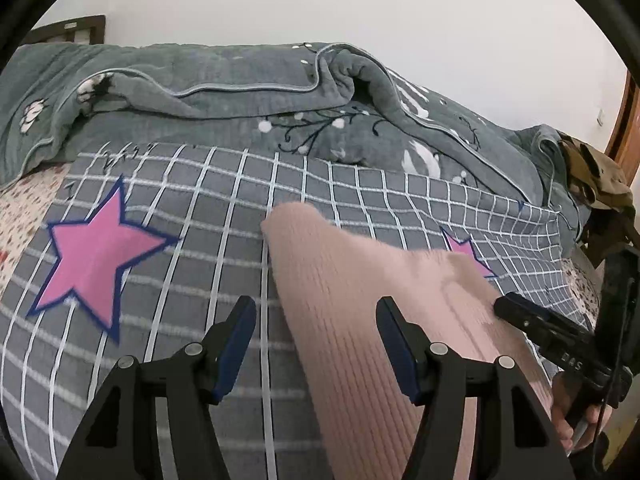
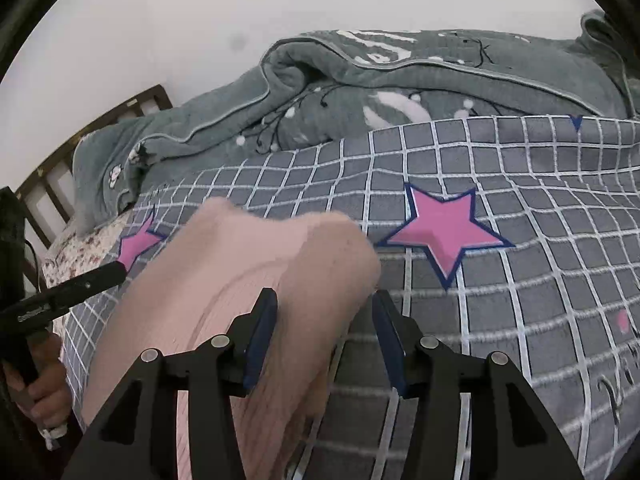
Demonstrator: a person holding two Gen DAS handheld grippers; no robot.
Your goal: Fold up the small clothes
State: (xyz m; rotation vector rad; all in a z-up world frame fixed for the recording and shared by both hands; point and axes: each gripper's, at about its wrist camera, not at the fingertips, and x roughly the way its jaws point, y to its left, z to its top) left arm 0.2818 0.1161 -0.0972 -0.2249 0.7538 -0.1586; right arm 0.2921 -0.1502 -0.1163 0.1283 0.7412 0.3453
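A bedroom in a home. A bed fills both views, spread with a grey checked sheet printed with pink stars over a floral mattress cover. A rumpled grey-green quilt lies heaped along the far side against a plain white wall. A dark wooden slatted headboard stands at one end, and a wooden door frame shows at the edge.

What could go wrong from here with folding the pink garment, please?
Both jaws stand open, so the pink ribbed garment lies loose and blurred; it may slump out of shape. The right hand-held gripper straddles only its edge and might pinch the gridded sheet too. The left hand-held gripper could snag likewise.
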